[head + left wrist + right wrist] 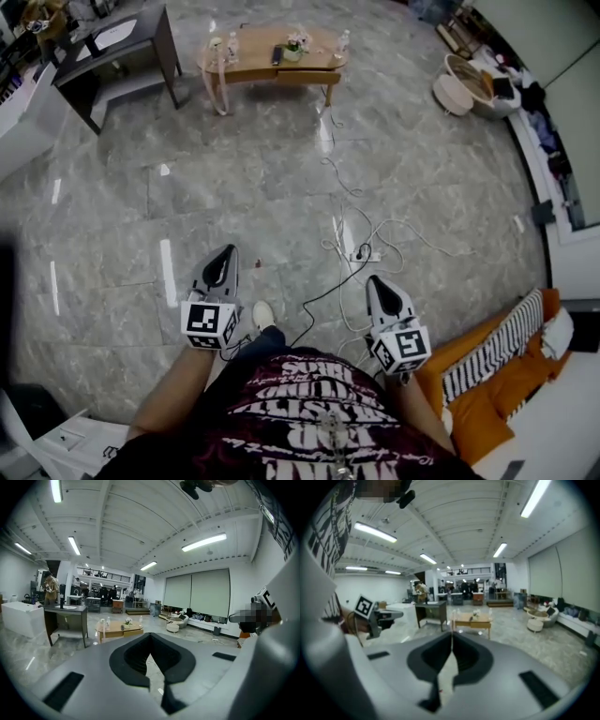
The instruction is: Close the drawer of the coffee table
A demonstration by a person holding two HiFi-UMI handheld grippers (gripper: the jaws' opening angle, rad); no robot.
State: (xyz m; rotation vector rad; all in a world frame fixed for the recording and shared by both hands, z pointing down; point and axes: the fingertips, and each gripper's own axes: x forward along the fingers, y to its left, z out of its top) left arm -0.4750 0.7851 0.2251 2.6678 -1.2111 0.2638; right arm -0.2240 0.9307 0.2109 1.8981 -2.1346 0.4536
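Marble floor (234, 187) separates the far coffee table (255, 44) from left tongs (227, 251) and right tongs (373, 281), both pressed together.

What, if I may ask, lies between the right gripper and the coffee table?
Head view: marble floor crossed by white cables and a power strip, between right gripper and coffee table.

Head view downward, gripper views toward distant table (255, 53)

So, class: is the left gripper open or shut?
Shut: on the left gripper the jaws meet, with nothing between them.
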